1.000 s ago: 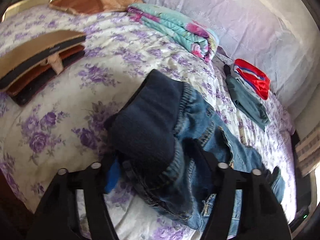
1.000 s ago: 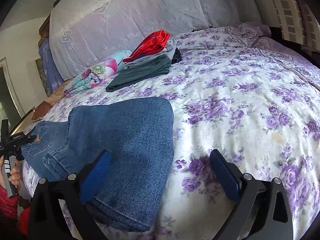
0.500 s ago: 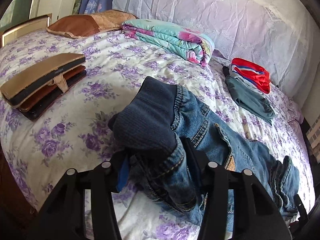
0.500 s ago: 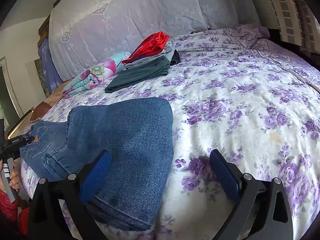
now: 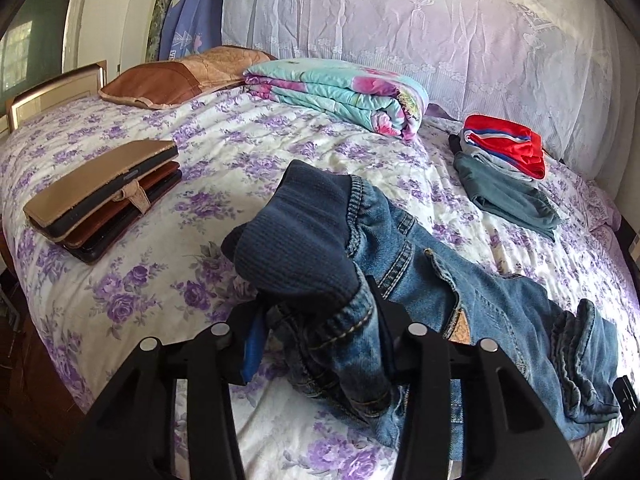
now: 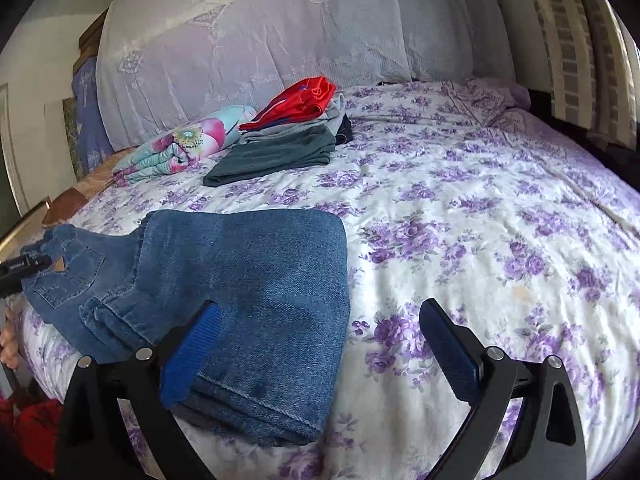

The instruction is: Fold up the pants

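Note:
Blue jeans (image 5: 420,248) lie across the flowered bedspread (image 5: 208,152), their dark knit waistband (image 5: 296,248) bunched and raised. My left gripper (image 5: 316,320) has that waistband between its pads; its jaws are closing and pinch the denim. In the right wrist view the jeans' folded leg end (image 6: 248,264) lies flat near the bed's front edge. My right gripper (image 6: 318,312) stands open wide just above it, with the left pad over the denim, the right pad over bare bedspread (image 6: 500,220), and nothing gripped. The left gripper's black tip (image 6: 24,268) shows at the waistband.
A folded floral blanket (image 5: 340,92), a red-topped clothes stack (image 5: 504,140) and a folded green garment (image 5: 508,196) lie towards the headboard. Stacked brown cases (image 5: 100,188) and a brown pillow (image 5: 168,80) sit on the left. A person's fingers (image 6: 8,344) show at the bed's edge.
The left jaws have narrowed onto the waistband, and the gripper has tipped up so more of the headboard shows. The right gripper stays open and has barely shifted.

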Tool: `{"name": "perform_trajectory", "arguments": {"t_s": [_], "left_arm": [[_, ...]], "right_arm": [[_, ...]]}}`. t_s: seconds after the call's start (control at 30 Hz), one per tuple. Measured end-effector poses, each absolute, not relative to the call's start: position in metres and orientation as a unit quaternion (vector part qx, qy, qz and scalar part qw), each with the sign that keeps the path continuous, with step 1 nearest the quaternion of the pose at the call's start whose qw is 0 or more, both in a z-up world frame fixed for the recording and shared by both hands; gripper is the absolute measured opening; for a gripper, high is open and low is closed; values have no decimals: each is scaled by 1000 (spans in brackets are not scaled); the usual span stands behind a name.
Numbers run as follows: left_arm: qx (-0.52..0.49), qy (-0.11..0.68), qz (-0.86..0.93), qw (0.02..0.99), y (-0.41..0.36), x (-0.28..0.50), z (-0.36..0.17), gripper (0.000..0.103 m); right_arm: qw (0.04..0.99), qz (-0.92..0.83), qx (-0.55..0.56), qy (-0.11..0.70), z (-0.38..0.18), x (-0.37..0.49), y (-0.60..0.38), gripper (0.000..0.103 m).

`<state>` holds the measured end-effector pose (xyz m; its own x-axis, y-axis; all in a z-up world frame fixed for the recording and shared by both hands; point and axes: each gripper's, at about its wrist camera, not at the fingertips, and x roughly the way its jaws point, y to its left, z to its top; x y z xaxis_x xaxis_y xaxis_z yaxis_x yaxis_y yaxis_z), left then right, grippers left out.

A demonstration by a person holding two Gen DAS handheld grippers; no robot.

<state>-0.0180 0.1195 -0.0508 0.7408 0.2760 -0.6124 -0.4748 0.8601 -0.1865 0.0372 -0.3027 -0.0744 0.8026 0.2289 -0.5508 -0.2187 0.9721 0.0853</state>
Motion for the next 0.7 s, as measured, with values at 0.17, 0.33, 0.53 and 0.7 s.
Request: {"name": "perform_trajectory", "arguments": {"t_s": [0.17,0.33,0.53,0.7], "left_arm": [[-161,293,207,920,117,-20,-48,42],[-153,288,209,922,114,-22,-45,41],[-139,279,215,926,108,-24,-40,41],[-126,271,214,930,101,-27,-31,41]], "right_arm": [[945,109,-24,306,-86,42,-294,100],[950,113,42,288,-73,37,-312,100],[942,101,-10,320,-91,47,-301,100],[945,105,20,310,-80,43,-313,100]]}}
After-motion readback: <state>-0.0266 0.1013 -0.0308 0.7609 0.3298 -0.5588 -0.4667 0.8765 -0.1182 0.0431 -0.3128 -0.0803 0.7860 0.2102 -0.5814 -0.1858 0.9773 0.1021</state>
